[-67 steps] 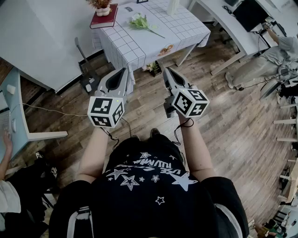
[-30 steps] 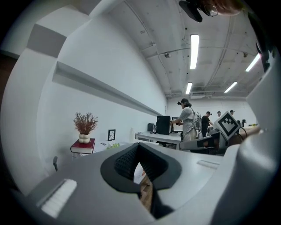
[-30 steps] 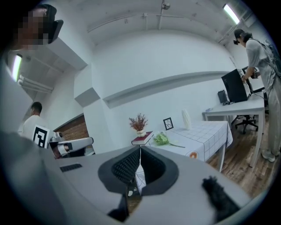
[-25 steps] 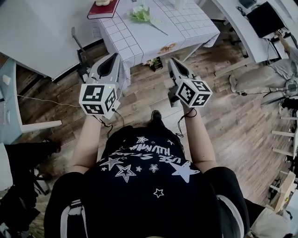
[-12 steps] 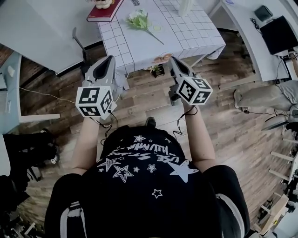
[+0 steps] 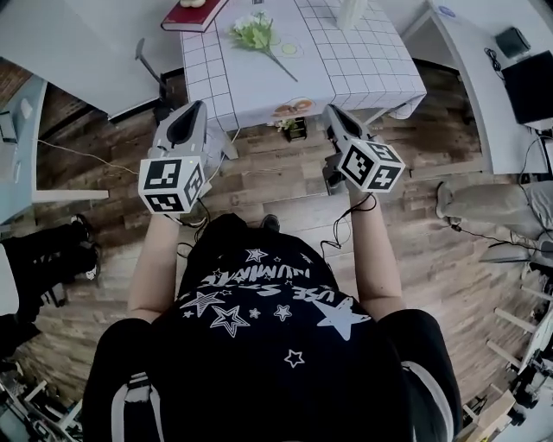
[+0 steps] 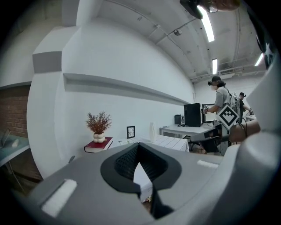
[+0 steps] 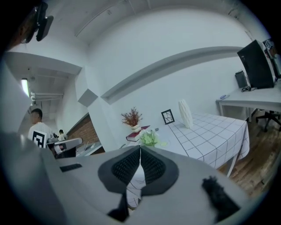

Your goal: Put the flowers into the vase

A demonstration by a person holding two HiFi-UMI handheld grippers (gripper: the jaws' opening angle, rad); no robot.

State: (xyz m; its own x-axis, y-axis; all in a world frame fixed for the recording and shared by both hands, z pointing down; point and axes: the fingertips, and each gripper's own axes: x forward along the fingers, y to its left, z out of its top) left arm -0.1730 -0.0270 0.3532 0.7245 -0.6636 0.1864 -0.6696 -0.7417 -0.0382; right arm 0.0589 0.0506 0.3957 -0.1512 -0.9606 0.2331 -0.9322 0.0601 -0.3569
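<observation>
A bunch of pale green and white flowers [image 6: 255, 32] lies on the table with the white checked cloth [image 6: 346, 73], its stem pointing toward the near edge. In the right gripper view the flowers [image 8: 149, 138] show just above my jaws. The white ribbed vase [image 6: 350, 10] stands upright at the back of the table; both gripper views show this vase [image 8: 185, 113] [image 7: 152, 131]. My left gripper [image 6: 197, 108] and right gripper [image 6: 330, 110] hover over the wooden floor just short of the table's near edge. Both are shut and empty, their pads pressed together.
A red book [image 6: 194, 13] with a dried plant in a pot [image 7: 99, 125] sits at the table's back left, a small picture frame [image 8: 167, 116] beside it. Desks flank the table, one with a monitor [image 6: 531, 78]. Another person [image 6: 43, 250] sits at the left.
The person has walked toward the table, so it lies closer and more centred in the head view. Both grippers moved forward with them and stayed shut.
</observation>
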